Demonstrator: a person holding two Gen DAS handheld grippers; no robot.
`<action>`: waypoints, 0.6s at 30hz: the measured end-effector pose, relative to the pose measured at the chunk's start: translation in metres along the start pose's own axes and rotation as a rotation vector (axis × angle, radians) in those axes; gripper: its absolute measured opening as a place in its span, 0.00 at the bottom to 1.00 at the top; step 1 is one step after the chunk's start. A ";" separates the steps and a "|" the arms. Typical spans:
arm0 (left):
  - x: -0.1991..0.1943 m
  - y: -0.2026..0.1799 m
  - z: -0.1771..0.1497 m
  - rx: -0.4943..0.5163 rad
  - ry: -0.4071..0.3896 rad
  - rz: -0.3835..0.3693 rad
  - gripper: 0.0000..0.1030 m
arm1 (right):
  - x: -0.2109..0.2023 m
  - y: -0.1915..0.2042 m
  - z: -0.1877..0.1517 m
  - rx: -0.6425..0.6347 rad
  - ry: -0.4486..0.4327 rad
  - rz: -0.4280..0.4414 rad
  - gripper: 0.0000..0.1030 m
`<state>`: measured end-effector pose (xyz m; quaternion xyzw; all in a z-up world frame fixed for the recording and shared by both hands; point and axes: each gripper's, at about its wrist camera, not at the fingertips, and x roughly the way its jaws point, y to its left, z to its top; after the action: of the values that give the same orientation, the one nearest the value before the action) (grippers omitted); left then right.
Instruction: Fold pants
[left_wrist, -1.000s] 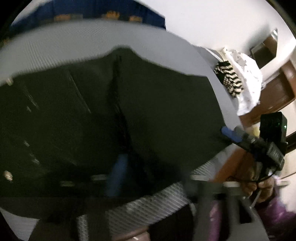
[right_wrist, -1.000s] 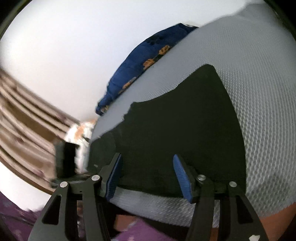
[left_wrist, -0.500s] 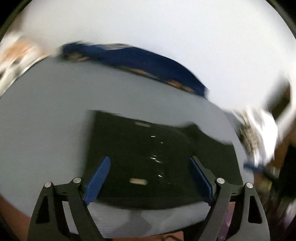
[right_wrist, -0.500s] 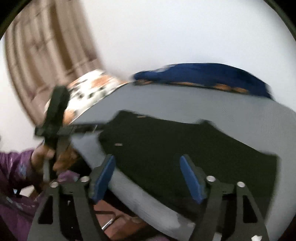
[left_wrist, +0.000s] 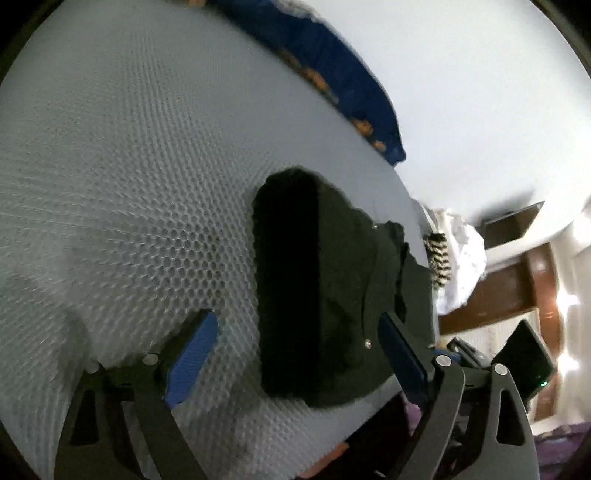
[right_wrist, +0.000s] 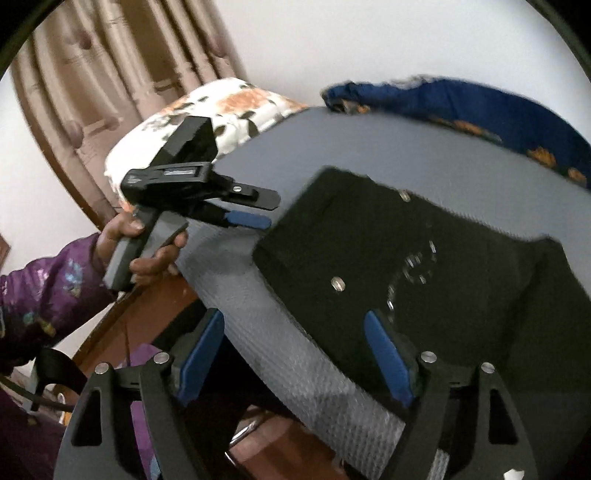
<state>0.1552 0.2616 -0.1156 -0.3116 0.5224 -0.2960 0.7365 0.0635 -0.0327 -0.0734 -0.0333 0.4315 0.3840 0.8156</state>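
1. Pants (right_wrist: 424, 266), one pair, black, folded into a block, flat on the grey honeycomb mattress (left_wrist: 129, 166) near its front edge; two metal studs show
2. Left gripper (left_wrist: 295, 354), one, jaws opening, nothing pinched, hovering over the pants' edge
3. Right gripper (right_wrist: 295, 354), one, jaws spread, empty
4. Blue pillow (right_wrist: 480, 107), one, at the far edge
5. Floral pillow (right_wrist: 229, 107), one

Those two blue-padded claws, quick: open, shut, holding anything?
Left gripper: jaws opening, holding nothing; folded black pants lie ahead.
Right gripper: open, empty.
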 end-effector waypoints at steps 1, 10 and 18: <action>0.003 0.002 0.009 -0.016 0.014 -0.051 0.88 | 0.003 -0.001 -0.001 0.018 0.008 -0.012 0.74; 0.053 -0.034 0.049 0.146 0.307 -0.122 0.95 | -0.005 -0.036 -0.001 0.228 -0.007 -0.012 0.75; 0.043 -0.040 0.031 0.222 0.229 -0.031 0.28 | -0.002 -0.043 0.002 0.311 -0.023 0.037 0.75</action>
<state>0.1927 0.2082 -0.1025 -0.2005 0.5621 -0.3970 0.6973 0.0917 -0.0633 -0.0826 0.1059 0.4772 0.3280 0.8084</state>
